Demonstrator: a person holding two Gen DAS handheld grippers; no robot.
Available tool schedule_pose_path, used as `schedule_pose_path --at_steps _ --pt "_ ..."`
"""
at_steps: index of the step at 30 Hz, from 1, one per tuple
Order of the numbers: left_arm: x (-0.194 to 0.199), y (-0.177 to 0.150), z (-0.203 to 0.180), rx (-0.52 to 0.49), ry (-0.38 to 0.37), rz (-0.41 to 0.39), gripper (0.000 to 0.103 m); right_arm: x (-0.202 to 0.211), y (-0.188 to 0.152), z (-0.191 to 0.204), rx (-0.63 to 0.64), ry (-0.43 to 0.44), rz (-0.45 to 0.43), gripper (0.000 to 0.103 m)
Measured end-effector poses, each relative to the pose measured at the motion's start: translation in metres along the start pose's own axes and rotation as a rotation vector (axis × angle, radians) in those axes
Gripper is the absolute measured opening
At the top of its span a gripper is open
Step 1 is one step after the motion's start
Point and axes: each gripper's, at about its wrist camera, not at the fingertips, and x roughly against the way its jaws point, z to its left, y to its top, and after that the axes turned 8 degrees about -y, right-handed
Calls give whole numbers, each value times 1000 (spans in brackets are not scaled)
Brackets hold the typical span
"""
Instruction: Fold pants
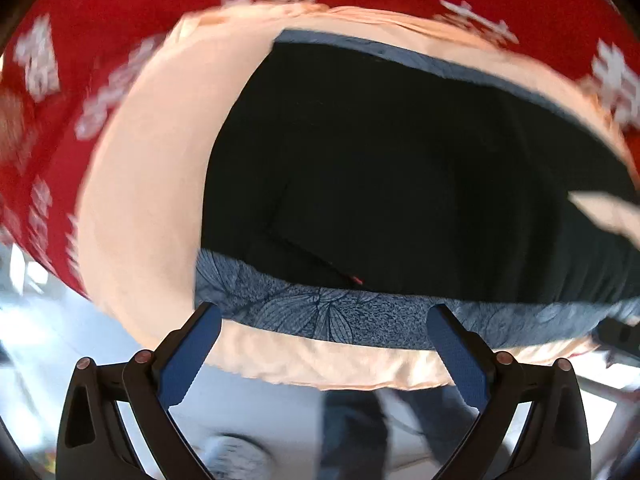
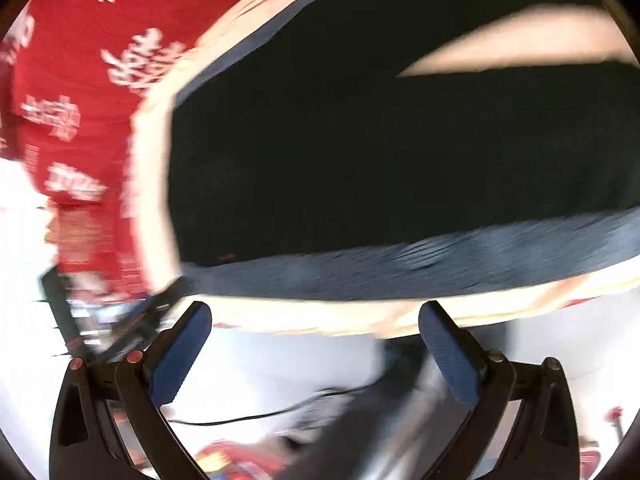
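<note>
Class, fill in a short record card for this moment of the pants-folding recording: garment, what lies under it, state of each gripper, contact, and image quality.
garment: dark black pants with a blue leaf-patterned band along the near edge
underlay: pale peach cloth spread over a red cloth with white print
left gripper: open, nothing between its blue pads
right gripper: open, nothing between its pads
contact: neither gripper holds the pants
fold progress: cannot tell from these views
image quality: motion blur, strongest in the right wrist view

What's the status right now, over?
Left gripper open, empty. Right gripper open, empty. Dark pants flat on peach cloth. Nothing in the way.
</note>
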Motion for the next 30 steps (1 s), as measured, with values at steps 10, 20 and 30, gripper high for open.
schedule_pose_path --at_steps 10,20,30 --pt "-34 -28 86 252 -238 -10 103 -127 -33 9 -84 219 133 56" --pt "-54 -37 85 268 -327 5 103 -124 -29 -34 -326 317 6 52" --pt "-74 -21 69 440 -580 21 103 -61 -12 14 -130 474 -51 9"
